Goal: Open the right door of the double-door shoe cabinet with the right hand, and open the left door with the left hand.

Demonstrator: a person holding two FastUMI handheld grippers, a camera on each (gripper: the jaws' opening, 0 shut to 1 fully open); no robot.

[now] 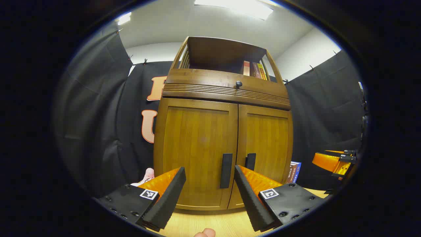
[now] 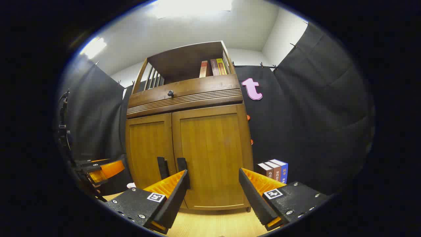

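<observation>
A brown wooden shoe cabinet [image 1: 223, 138] stands ahead with both doors closed. Its left door [image 1: 197, 144] carries a dark vertical handle [image 1: 226, 170]; the right door [image 1: 266, 141] has its own handle [image 1: 250, 161]. My left gripper [image 1: 210, 184] is open, a short way in front of the left door's handle. In the right gripper view the right door [image 2: 213, 154] and its handle [image 2: 181, 164] lie ahead, beside the left door's handle [image 2: 161, 167]. My right gripper [image 2: 213, 187] is open before the right door, holding nothing. The other gripper [image 2: 102, 171] shows at the left there.
The cabinet has a drawer with a round knob [image 1: 238, 84] and an open top shelf holding books [image 1: 255, 69]. More books [image 2: 274, 171] stand on the wooden floor [image 2: 213, 223] right of the cabinet. Black cloth walls surround it. The right gripper [image 1: 335, 161] appears at the far right.
</observation>
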